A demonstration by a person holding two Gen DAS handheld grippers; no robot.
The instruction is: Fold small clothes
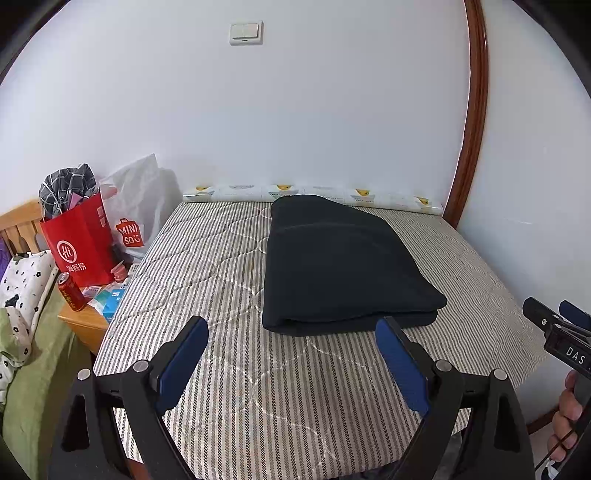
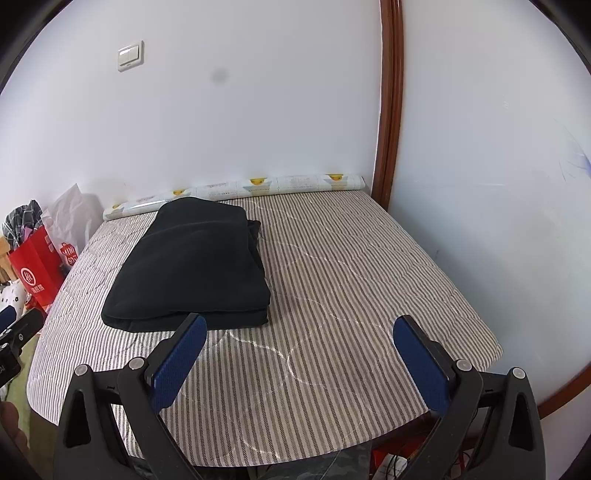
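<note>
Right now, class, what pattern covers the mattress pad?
Thin grey and white stripes on the mattress pad; right wrist view shows it best.

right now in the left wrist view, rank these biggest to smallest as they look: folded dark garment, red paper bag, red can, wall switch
1. folded dark garment, by far the largest
2. red paper bag
3. red can and wall switch look about alike; the switch is farther away, so I won't rank them.
</note>
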